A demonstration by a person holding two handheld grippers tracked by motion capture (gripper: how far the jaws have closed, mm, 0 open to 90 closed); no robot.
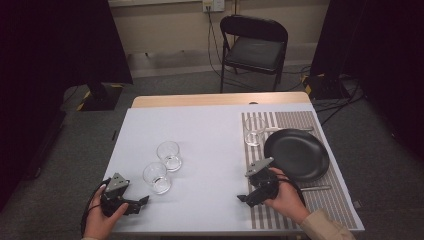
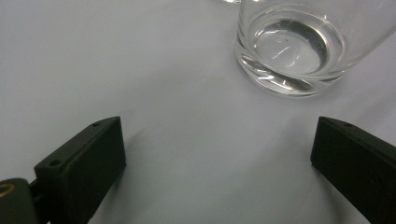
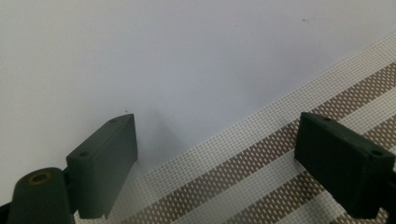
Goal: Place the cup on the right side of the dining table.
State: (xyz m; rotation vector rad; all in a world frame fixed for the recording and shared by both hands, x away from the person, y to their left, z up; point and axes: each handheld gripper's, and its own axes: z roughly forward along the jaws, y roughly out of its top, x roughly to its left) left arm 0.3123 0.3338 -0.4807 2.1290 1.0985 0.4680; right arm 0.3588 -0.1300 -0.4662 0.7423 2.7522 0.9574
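Observation:
Two clear empty glasses stand on the white table (image 1: 200, 130): one (image 1: 157, 177) near the front left, another (image 1: 169, 155) just behind it. A third glass (image 1: 254, 131) stands on the striped placemat (image 1: 300, 120), next to a black plate (image 1: 297, 154). My left gripper (image 1: 140, 204) rests low at the front left, open, with the nearest glass (image 2: 292, 51) just ahead of its jaws. My right gripper (image 1: 243, 198) is open too, hovering over the placemat's left edge (image 3: 261, 177) with nothing between its jaws.
A knife-like utensil (image 1: 316, 188) lies on the placemat in front of the plate, and another utensil (image 1: 290, 129) lies behind it. A black folding chair (image 1: 254, 47) stands beyond the table's far edge. Cables run over the floor at the right.

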